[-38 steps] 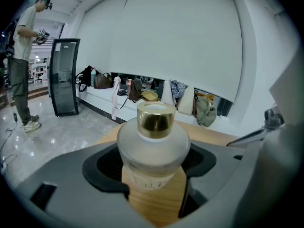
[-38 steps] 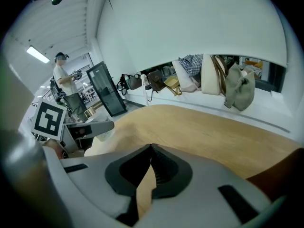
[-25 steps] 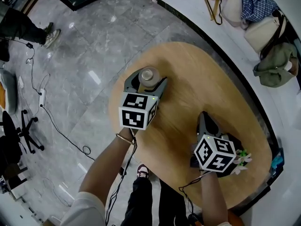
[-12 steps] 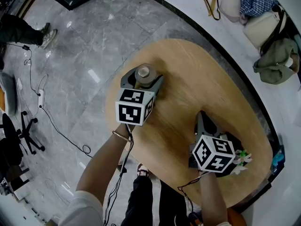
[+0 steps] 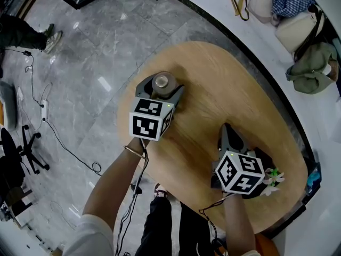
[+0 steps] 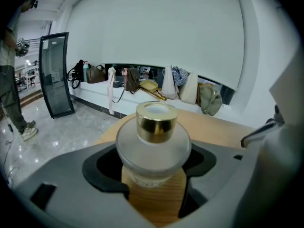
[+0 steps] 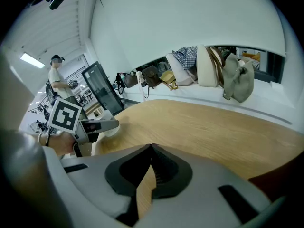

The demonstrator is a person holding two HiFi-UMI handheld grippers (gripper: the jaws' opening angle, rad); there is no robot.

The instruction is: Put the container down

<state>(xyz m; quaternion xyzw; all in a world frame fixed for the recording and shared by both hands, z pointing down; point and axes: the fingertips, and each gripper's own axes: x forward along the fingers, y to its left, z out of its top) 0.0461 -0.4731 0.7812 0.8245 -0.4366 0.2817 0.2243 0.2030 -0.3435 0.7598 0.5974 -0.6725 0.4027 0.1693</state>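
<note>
The container [image 5: 162, 82] is a frosted glass bottle with a gold cap [image 6: 156, 121]. It stands upright near the left edge of the oval wooden table [image 5: 224, 84]. My left gripper [image 5: 161, 87] is shut on its body, one jaw on each side, and in the left gripper view the container [image 6: 153, 148] fills the gap of the left gripper [image 6: 154, 177]. Its base is hidden, so contact with the table is unclear. My right gripper [image 5: 228, 130] is shut and holds nothing, low over the table's near right part. The right gripper view shows the right gripper [image 7: 151, 148] with jaw tips touching.
A dark object [image 5: 264, 161] and a small white flower [image 5: 274, 178] lie by the right gripper. Bags [image 5: 310, 71] sit on the ledge behind the table. An office chair [image 5: 21, 153] and cables [image 5: 64, 143] are on the floor at left. A person [image 7: 58, 80] stands far off.
My left gripper and the container have shifted slightly left and away. The right gripper has barely moved.
</note>
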